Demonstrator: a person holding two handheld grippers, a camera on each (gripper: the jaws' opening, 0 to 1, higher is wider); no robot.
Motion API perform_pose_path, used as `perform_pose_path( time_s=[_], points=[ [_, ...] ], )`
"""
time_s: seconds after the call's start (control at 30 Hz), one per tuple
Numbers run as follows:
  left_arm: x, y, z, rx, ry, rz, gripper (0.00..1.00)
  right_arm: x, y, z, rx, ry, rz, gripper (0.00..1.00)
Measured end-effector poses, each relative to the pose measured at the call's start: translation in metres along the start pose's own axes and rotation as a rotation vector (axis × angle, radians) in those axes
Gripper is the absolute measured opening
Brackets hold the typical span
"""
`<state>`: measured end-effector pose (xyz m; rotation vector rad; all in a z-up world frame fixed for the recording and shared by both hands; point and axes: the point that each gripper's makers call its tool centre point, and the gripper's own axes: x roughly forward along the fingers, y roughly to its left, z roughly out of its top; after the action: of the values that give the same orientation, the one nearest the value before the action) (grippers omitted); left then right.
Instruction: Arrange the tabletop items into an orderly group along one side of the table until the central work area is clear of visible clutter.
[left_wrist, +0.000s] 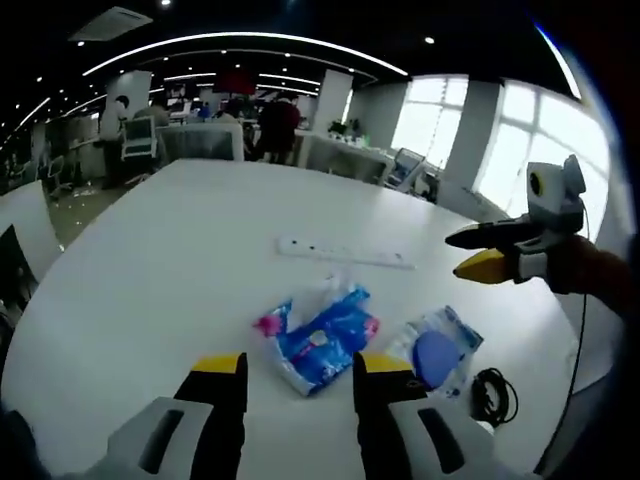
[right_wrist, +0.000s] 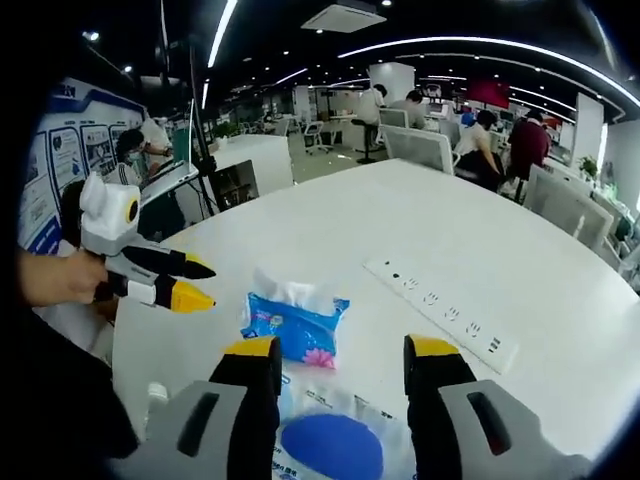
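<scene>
Blue tissue pack (left_wrist: 320, 342) on white table (left_wrist: 160, 270)

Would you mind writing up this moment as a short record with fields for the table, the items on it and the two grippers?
surface: white table
items: blue tissue pack; clear bag with blue disc; white power strip; coiled black cable
left gripper: open, empty, pointed at the tissue pack
right gripper: open, empty, above the bag with blue disc
background: office with people at desks
</scene>
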<state>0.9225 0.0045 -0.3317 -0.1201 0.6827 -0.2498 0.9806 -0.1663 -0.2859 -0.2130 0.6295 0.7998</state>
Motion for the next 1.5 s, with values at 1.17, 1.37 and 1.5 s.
perform_pose_path(
  time_s=[1.17, 1.37, 1.5],
  points=[
    [0.047, 0.01, -0.029, -0.105, 0.127, 0.012, 0.07, 0.091, 0.007, -0.043, 0.07, 0.099, 0.061, 0.1],
    [0.051, 0.012, -0.034, -0.116, 0.14, 0.019, 0.04, 0.097, 0.008, -0.053, 0.05, 0.119, 0.044, 0.0],
    [0.052, 0.012, -0.034, -0.12, 0.141, 0.015, 0.02, 0.095, 0.01, -0.051, 0.065, 0.109, 0.045, 0.0]
  ],
)
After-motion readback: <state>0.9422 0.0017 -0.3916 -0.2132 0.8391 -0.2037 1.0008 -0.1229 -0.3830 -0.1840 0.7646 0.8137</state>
